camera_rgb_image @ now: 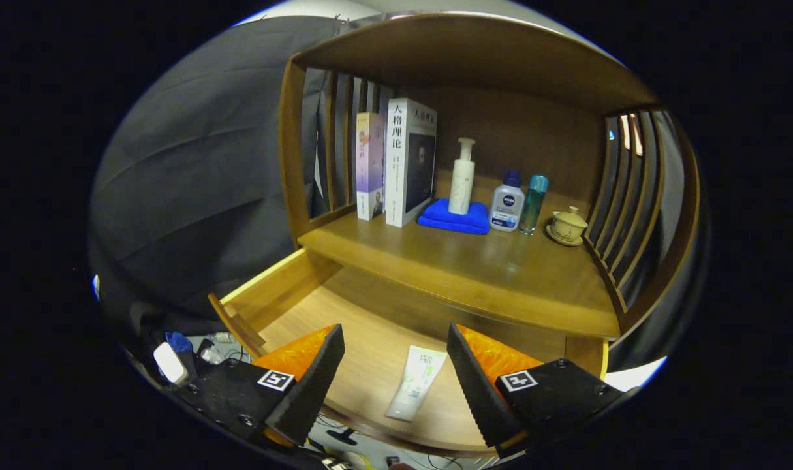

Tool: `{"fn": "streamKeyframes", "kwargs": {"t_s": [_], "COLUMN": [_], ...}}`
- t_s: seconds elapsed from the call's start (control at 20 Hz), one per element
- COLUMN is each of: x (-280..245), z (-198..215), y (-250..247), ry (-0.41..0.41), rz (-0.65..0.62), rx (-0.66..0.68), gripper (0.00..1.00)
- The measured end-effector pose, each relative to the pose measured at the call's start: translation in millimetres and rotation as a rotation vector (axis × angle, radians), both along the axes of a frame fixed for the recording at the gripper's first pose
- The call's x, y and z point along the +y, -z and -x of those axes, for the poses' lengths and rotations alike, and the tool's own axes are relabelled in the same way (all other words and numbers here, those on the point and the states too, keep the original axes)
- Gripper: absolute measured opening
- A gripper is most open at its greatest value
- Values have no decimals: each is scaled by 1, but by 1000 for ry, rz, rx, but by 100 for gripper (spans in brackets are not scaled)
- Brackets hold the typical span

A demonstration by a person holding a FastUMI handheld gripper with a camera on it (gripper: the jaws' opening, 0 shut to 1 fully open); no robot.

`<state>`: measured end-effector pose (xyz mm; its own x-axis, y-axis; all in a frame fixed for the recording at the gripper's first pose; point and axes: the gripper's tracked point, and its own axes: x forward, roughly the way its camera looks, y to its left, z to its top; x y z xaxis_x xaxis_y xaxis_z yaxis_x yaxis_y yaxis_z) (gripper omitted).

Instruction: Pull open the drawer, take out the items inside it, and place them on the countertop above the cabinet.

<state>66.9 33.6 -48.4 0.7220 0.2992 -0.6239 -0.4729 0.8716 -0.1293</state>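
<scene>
The wooden drawer of the cabinet is pulled out below the countertop. On the drawer's floor lies a white tube with green print, flat, its length running away from me. My gripper hovers above the drawer with its black, orange-backed fingers wide open. The tube lies between the two fingers and below them, touching neither. Nothing is held.
On the countertop stand two books, a blue folded cloth with a white pump bottle on it, a white-and-blue bottle, a teal bottle and a lidded cup. Slatted wooden sides close the shelf. Cables and small items lie on the floor at left.
</scene>
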Motion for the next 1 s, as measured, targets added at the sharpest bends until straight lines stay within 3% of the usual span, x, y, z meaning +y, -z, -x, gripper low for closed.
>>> {"fn": "streamKeyframes", "kwargs": {"t_s": [0.5, 0.85, 1.0], "x": [-15, -35, -35], "z": [-20, -14, -11], "y": [73, 123, 131], "ry": [-61, -134, -160], "rz": [126, 286, 298], "rx": [415, 541, 587], "gripper": [97, 97, 97]}}
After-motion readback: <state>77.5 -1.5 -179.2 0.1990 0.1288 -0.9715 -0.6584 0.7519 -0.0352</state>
